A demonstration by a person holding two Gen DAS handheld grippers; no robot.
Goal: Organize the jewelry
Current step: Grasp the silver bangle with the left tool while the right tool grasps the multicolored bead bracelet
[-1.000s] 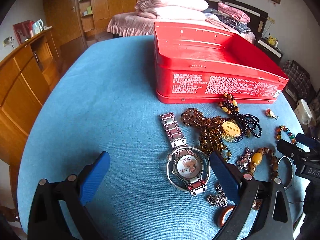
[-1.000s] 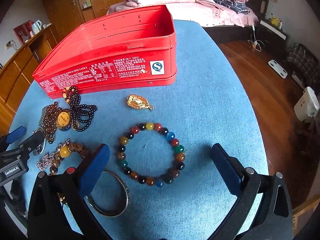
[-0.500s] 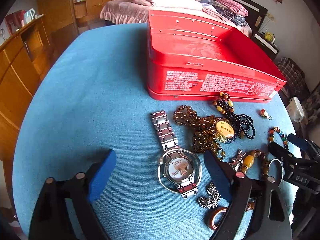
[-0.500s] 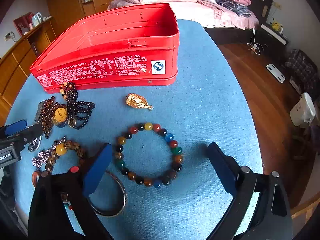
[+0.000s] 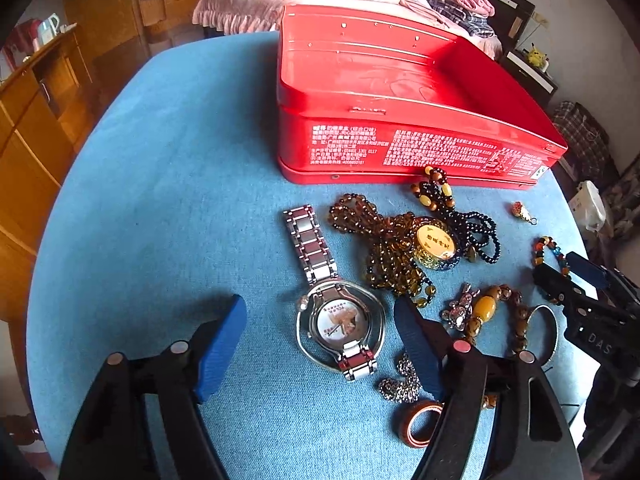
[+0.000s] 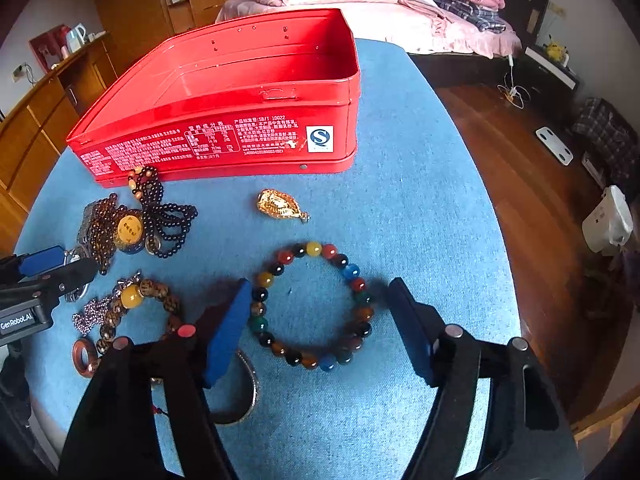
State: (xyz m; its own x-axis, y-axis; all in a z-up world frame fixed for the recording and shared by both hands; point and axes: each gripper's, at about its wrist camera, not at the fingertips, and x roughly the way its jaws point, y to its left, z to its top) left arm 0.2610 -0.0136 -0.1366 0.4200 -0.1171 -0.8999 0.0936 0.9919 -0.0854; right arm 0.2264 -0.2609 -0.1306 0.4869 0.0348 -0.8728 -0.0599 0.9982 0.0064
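The left gripper (image 5: pixel 318 344) hangs over the blue bench (image 5: pixel 168 208) with its jaws closing, not yet gripping; the watch (image 5: pixel 340 324) lies face up between them, its case nearer the right-hand jaw and clear of both pads as far as the view shows, its metal band running away toward the red tin (image 5: pixel 400 120). Beyond that jaw the jewelry crowds close: a heap of brown beads (image 5: pixel 384 248) with a yellow pendant (image 5: pixel 435 242), black beads (image 5: pixel 480 228) reaching to the tin's front wall, a wooden bead bracelet (image 5: pixel 500 312), a small silver chain (image 5: pixel 400 384) and a brown ring (image 5: pixel 420 420) just beside it. To the other side of the left-hand jaw the bench is bare cloth out to its rounded edge. The right gripper (image 6: pixel 318 328) also has its jaws closing with nothing gripped; the multicoloured bead bracelet (image 6: pixel 312 304) lies flat between them, its left side just beside the left-hand jaw, its right side a little apart from the other. A silver bangle (image 6: pixel 244 392) lies partly under the left-hand jaw. Ahead of the jaws a gold pendant (image 6: pixel 280 204) lies alone, between the bracelet and the open, empty tin. Past the right-hand jaw there is bare cloth, then the bench edge and the wooden floor (image 6: pixel 520 200) below.
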